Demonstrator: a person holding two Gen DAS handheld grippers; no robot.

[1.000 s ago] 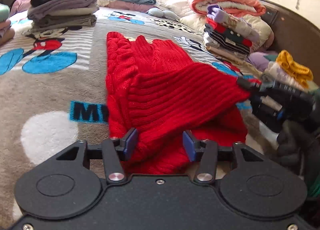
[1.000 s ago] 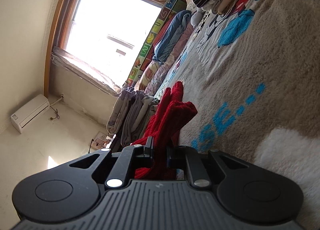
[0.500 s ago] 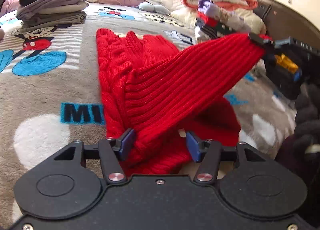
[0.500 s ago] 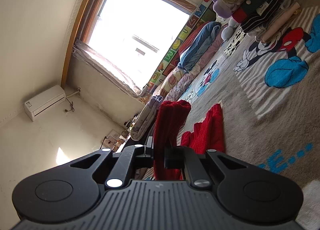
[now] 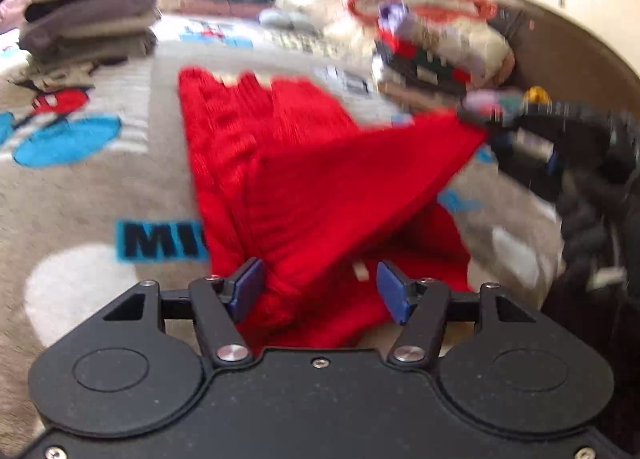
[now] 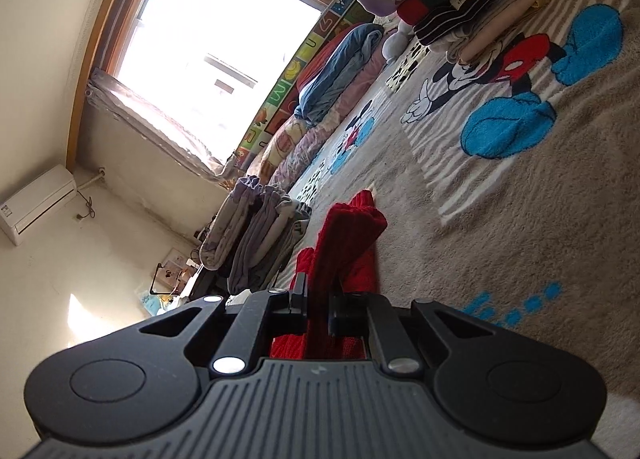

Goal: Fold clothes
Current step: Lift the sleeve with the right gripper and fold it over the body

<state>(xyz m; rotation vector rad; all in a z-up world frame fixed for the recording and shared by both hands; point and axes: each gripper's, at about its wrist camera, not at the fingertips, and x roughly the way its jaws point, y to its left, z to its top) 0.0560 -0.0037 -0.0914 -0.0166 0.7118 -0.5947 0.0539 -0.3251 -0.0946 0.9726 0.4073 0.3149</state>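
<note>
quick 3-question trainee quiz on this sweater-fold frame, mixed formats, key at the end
1. True or false: the right claw is shut on the red sweater.
2. Multiple choice: the left claw is (A) clamped on a grey towel, (B) open with red knit between its pads, (C) out of view.
3. Short answer: in the left wrist view, what sits on the blanket at upper left, beyond the sweater?

Key:
1. True. It pinches a corner and holds it raised off the blanket.
2. B. Its jaws have just been opening; the pads stand apart.
3. A stack of folded grey clothes.
</note>
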